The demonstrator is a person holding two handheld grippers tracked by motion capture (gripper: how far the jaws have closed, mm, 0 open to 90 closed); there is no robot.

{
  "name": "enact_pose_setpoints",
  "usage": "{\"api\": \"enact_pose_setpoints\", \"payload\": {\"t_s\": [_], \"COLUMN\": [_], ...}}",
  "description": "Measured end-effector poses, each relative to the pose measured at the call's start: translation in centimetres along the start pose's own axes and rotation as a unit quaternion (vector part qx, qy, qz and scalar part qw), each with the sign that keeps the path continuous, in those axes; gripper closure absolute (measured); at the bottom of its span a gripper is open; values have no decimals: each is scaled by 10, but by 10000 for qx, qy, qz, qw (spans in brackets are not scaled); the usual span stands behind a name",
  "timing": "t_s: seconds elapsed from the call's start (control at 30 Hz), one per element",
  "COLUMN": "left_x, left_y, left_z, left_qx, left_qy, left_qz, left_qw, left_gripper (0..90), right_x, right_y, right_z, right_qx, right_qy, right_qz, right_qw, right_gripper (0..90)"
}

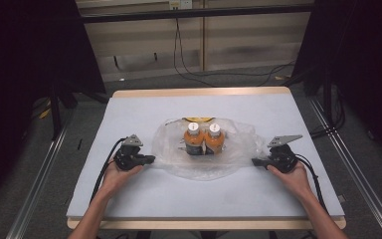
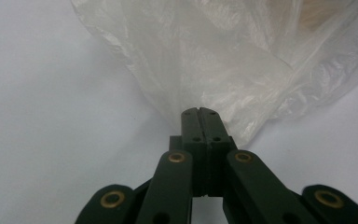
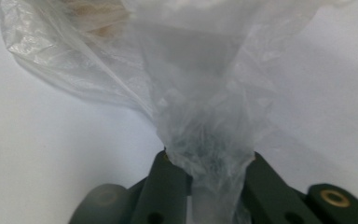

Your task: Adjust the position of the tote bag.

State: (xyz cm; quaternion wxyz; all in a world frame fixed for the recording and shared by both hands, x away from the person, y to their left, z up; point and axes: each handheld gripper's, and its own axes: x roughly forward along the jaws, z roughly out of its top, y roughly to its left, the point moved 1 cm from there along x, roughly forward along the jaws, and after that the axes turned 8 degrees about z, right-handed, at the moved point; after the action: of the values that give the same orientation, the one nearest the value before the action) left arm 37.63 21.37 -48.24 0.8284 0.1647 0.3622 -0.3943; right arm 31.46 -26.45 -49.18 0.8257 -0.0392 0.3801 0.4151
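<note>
jaws of the left gripper (image 2: 199, 112) are pressed together on a pinch of the clear plastic bag (image 1: 238, 137) at its left edge, and in the right gripper view the film is seen bunched between the jaws of the right gripper (image 3: 208, 161), whose tips are hidden under it, so a grip is judged likely there too. two orange bottles (image 1: 204, 139) with white caps stand upright side by side in the middle of the bag, near the centre of the grey table (image 1: 144, 107), with something yellow (image 1: 198, 119) partly seen just behind them. the step in hand is judged to be a two-sided hold on the bag. both pinches should be kept firm, the pull kept even and gentle, and the edges raised together, so that the thin film is not torn and the bottles are not tipped.
</note>
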Motion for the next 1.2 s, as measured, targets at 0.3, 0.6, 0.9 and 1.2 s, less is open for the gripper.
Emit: {"api": "enact_pose_setpoints", "payload": {"t_s": [0.3,0.6,0.9,1.2], "left_x": [-25,-40,-59,-53], "left_y": [3,1,-1,-9], "left_z": [6,16,26,36], "left_qx": [-121,-212,-340,-439], "left_qy": [-1012,-1517,-1952,-1885], "left_qz": [-24,39,-212,-565], "left_qw": [9948,9882,9799,9795], "left_gripper": [756,559,487,255], "right_x": [-17,-41,-51,-69], "right_y": [-1,7,19,24], "right_z": [-1,14,29,36], "right_qx": [147,79,-44,-90], "right_qy": [-445,-959,-1218,-1630], "right_qz": [-69,-327,-348,-497], "right_qw": [9989,9948,9919,9853], "right_gripper": [524,319,295,392]}}
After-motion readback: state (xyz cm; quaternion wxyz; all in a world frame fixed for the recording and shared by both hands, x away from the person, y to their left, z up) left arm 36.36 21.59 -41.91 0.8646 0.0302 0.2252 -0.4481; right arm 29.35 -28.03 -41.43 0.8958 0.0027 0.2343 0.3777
